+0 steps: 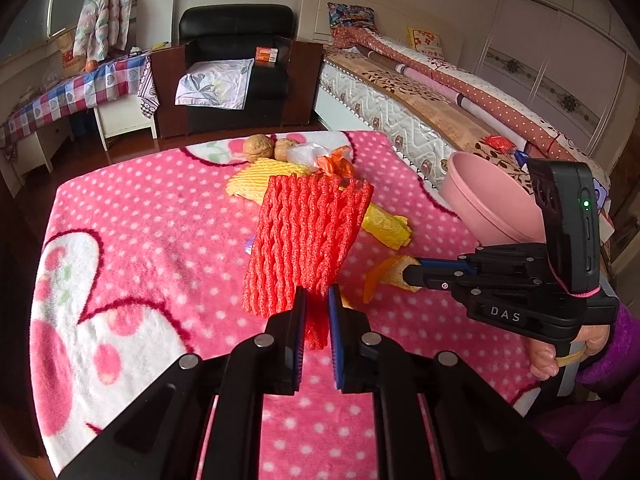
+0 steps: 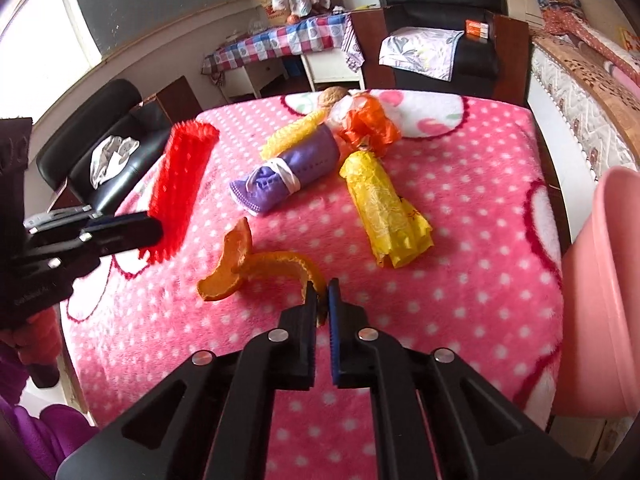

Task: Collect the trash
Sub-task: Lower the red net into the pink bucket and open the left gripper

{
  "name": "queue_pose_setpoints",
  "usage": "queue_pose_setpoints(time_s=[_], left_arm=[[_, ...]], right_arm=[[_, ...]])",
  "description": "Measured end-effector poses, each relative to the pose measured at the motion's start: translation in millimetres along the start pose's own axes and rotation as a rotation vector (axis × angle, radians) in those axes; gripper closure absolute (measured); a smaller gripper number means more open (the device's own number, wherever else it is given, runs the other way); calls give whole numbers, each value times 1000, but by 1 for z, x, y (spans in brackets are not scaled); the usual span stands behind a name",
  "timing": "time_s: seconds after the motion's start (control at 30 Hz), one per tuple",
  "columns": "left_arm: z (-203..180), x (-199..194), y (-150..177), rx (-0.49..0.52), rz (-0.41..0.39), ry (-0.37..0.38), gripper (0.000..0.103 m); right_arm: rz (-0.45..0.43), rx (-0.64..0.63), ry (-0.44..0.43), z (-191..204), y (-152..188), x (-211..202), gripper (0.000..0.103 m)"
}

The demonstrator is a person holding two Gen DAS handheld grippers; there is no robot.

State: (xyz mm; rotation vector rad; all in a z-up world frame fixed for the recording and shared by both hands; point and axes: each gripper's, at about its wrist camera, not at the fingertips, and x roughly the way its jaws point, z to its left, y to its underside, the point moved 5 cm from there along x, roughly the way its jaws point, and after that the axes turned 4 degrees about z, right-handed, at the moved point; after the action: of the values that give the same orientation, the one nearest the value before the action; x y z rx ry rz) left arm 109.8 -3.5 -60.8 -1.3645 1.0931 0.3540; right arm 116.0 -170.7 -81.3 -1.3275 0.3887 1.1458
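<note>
My left gripper (image 1: 317,300) is shut on a red foam fruit net (image 1: 304,240) and holds it up above the pink dotted blanket (image 1: 140,220); the net also shows in the right wrist view (image 2: 180,184). My right gripper (image 2: 322,294) is shut on one end of a curled orange peel (image 2: 248,264), which lies on the blanket; the peel also shows in the left wrist view (image 1: 380,276). A pink bin (image 1: 492,204) stands at the table's right edge, also in the right wrist view (image 2: 600,288).
On the blanket lie a yellow plastic bag (image 2: 384,208), a purple rolled cloth (image 2: 292,168), a yellow foam net (image 2: 296,132), an orange wrapper (image 2: 368,124) and walnuts (image 1: 258,148). A bed (image 1: 440,92) stands to the right, a black armchair (image 1: 236,68) behind.
</note>
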Motion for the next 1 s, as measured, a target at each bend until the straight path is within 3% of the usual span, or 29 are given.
queue_pose_setpoints(time_s=[0.3, 0.53, 0.83, 1.0], left_arm=[[-34, 8, -9, 42, 0, 35, 93], [-68, 14, -22, 98, 1, 70, 93], [-135, 23, -47, 223, -23, 127, 93], [-168, 31, -63, 271, -36, 156, 93]], right_arm=[[-136, 111, 38, -30, 6, -49, 98], [-252, 258, 148, -86, 10, -98, 98], [-317, 477, 274, -164, 40, -136, 98], [-328, 525, 324, -188, 56, -145, 98]])
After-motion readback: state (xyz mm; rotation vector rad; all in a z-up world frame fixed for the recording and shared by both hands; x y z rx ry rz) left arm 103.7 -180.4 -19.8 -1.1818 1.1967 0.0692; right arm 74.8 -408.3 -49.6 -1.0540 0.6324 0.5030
